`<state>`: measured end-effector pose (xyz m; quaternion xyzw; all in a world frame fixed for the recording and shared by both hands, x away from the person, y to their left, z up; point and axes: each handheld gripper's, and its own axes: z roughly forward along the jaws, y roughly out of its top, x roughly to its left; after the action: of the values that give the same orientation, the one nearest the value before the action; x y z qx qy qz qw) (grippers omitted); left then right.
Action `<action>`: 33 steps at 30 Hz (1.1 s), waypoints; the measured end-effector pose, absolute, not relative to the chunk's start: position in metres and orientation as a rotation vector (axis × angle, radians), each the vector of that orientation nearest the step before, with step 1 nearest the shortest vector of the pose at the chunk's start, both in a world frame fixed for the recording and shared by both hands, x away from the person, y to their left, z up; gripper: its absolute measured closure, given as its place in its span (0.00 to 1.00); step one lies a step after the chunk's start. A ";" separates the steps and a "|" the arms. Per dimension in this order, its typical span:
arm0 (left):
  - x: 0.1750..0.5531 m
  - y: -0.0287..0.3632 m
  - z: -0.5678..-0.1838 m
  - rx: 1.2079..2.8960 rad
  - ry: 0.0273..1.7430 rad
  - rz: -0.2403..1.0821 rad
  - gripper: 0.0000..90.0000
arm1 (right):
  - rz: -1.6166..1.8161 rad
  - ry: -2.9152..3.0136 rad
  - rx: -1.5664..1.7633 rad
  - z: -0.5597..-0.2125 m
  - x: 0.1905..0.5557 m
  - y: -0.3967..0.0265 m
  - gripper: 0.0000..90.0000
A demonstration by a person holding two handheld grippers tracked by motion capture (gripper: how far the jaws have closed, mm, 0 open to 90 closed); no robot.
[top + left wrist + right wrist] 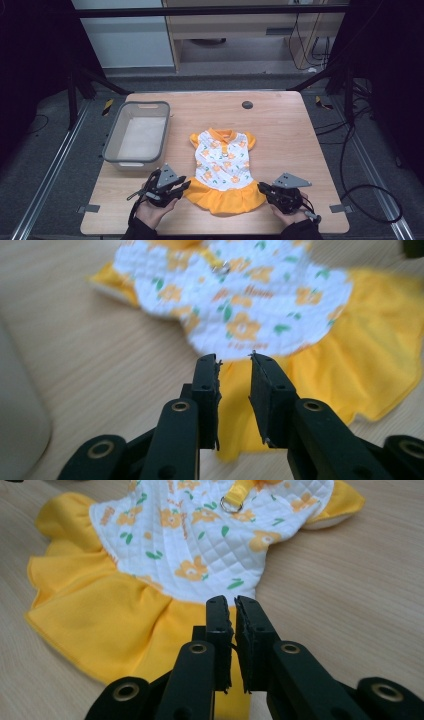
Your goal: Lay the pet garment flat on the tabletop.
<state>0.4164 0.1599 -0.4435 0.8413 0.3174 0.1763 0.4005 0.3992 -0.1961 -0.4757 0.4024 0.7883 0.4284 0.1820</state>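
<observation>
Yellow skirt fabric of the dress [223, 171] lies between our left gripper [234, 358] jaws, parted and untouching. Our right gripper [229, 601] jaws, nearly closed, pinch the opposite hem. Farther left, the grey basket [113, 135] holds nothing we can discern.

A small quilted white dress [223, 165] is being shown printed with orange flowers and green leaves, and it is being trimmed by an orange collar, orange sleeve cuffs and a plain yellow-orange ruffled skirt. A silver metal ring [231, 504] is being held on an orange strap at its chest. The pale wood-grain table [285, 125] is being marked by one dark round spot [247, 105]. A grey plastic basin [114, 135] is being seen with a paler whitish inside. Both grippers' jaws are being shown in black.
</observation>
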 end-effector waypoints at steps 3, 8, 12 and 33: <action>0.426 0.139 -0.455 2.196 0.763 0.426 0.83 | 1.219 2.224 1.118 -0.476 0.407 -0.190 0.98; 0.441 0.127 -0.480 2.300 0.807 0.413 0.86 | 1.248 2.292 1.120 -0.488 0.421 -0.178 1.00; 0.439 0.137 -0.488 2.308 0.839 0.374 0.86 | 1.189 2.358 1.106 -0.496 0.423 -0.172 1.00; 0.414 0.167 -0.464 2.150 0.823 0.437 0.63 | 1.293 2.230 1.137 -0.479 0.414 -0.192 0.89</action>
<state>0.4143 0.1672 -0.4642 0.8455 0.3237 0.1717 0.3885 0.4136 -0.1918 -0.4786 0.3984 0.7811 0.4528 0.1615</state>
